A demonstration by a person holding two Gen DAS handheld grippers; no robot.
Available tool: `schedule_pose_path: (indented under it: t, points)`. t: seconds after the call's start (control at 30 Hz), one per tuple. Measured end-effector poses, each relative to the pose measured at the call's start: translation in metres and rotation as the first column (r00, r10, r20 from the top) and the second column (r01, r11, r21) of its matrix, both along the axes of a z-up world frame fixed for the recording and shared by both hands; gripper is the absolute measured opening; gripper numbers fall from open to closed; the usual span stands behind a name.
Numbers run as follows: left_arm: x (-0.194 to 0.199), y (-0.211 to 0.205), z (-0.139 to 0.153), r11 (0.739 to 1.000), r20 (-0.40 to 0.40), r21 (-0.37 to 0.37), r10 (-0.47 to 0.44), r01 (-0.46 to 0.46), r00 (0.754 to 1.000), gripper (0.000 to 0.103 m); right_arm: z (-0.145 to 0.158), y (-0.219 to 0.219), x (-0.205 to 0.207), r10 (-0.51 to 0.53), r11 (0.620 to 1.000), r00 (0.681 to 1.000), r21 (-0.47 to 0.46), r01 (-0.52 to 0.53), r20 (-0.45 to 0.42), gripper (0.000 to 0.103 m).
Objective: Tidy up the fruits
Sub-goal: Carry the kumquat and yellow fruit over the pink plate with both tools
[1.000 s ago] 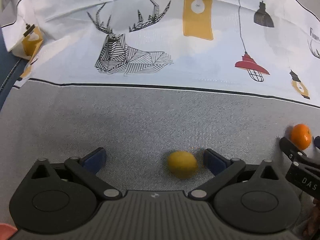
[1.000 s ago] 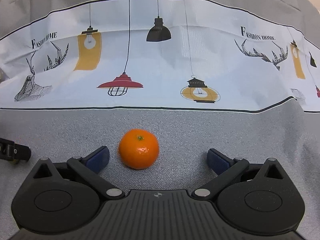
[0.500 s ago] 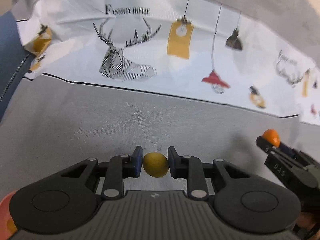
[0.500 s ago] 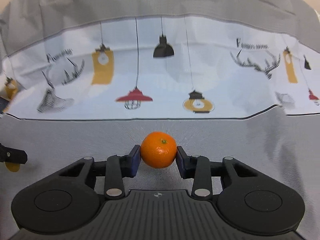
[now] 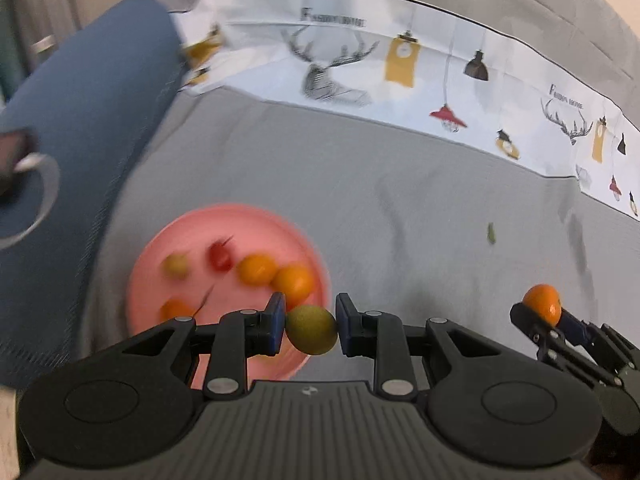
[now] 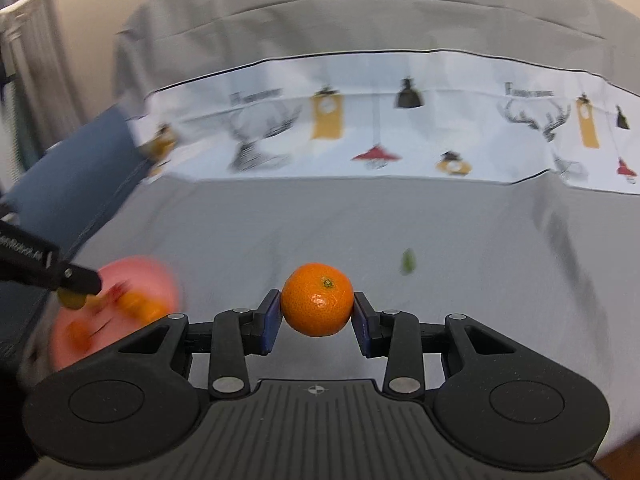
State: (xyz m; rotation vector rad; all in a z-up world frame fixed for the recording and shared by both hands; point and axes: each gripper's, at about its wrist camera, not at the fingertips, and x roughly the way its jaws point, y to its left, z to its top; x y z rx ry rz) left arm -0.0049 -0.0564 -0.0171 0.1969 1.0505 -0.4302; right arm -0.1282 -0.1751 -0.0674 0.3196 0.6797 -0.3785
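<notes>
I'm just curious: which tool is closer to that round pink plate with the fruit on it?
Left. The left tool hangs over the round pink plate's near edge; the right tool is off to the plate's right.

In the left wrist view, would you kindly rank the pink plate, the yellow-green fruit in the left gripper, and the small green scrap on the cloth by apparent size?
1. pink plate, clearly the largest.
2. yellow-green fruit, though it sits nearest the camera, which enlarges it.
3. small green scrap, smallest; it lies farther off, but the gap is too wide to be unsure.

Yellow-green fruit (image 5: 311,330) and orange (image 6: 317,299) clamped aloft.
</notes>
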Motion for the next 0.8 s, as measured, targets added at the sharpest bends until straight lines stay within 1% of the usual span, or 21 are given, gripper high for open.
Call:
schedule_pose_path:
  t: [0.13,0.23,0.37,0.43,0.57,0.8]
  points:
    - [-0.03,0.047,0.012,0.999,0.005,0.006,0.046,-0.046,0.999,0.03,0.019,0.046,-0.024,0.083,0.996,0.996,0.016,-0.083,0.013,0.039]
    - [-0.047,0.079,0.019,0.997,-0.005,-0.006,0.08,-0.08,0.997,0.03,0.034,0.077,-0.036,0.146,0.989,0.989,0.016,-0.147,0.034,0.039]
    - [-0.069,0.11,0.026,0.994,0.005,-0.025,0.102,-0.102,0.995,0.03,0.049,0.112,-0.051,0.224,0.974,0.973,-0.041,-0.222,0.052,0.039]
    - [-0.078,0.122,0.029,0.993,0.007,-0.034,0.112,-0.111,0.994,0.03,0.056,0.122,-0.055,0.244,0.969,0.968,-0.062,-0.241,0.056,0.039]
    - [-0.089,0.137,0.032,0.991,0.015,-0.052,0.126,-0.125,0.992,0.03,0.064,0.133,-0.065,0.252,0.965,0.966,-0.086,-0.246,0.065,0.039]
    - [-0.094,0.147,0.032,0.987,0.01,-0.076,0.141,-0.14,0.99,0.03,0.067,0.141,-0.068,0.25,0.965,0.967,-0.093,-0.245,0.049,0.039]
